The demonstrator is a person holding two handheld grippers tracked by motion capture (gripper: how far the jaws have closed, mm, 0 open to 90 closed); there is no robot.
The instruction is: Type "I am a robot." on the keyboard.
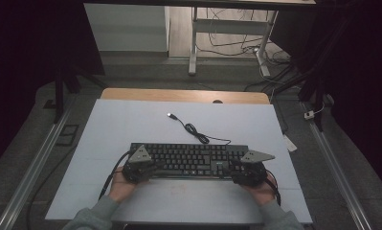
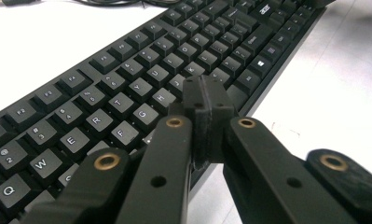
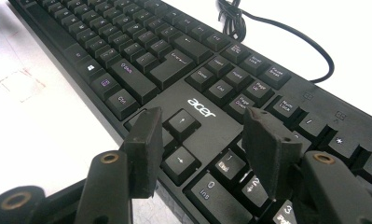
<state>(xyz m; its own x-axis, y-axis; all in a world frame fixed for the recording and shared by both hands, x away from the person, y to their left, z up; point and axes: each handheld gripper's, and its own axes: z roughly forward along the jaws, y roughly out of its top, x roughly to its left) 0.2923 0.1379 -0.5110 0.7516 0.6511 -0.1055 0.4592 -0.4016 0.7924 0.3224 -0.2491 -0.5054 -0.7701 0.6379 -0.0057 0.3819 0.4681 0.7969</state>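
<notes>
A black Acer keyboard [image 1: 188, 160] lies across the near half of the white board [image 1: 131, 124]. Its cable [image 1: 198, 134] curls back to a loose USB plug [image 1: 171, 115]. My left gripper [image 1: 152, 168] sits at the keyboard's left front edge. In the left gripper view its pads [image 2: 204, 100] are pressed together with nothing between them, tips over the bottom key row of the keyboard [image 2: 127, 70]. My right gripper [image 1: 237, 168] is at the right front edge. In the right gripper view its jaws [image 3: 202, 119] stand open over the arrow keys of the keyboard [image 3: 174, 60], gripping nothing.
The board rests on a wooden table [image 1: 184, 95]. Metal rails [image 1: 30, 167] run along the floor on both sides. Desk legs [image 1: 193, 43] and loose floor cables lie beyond the far edge. A faint red mark [image 1: 179, 188] is on the board near the person's hands.
</notes>
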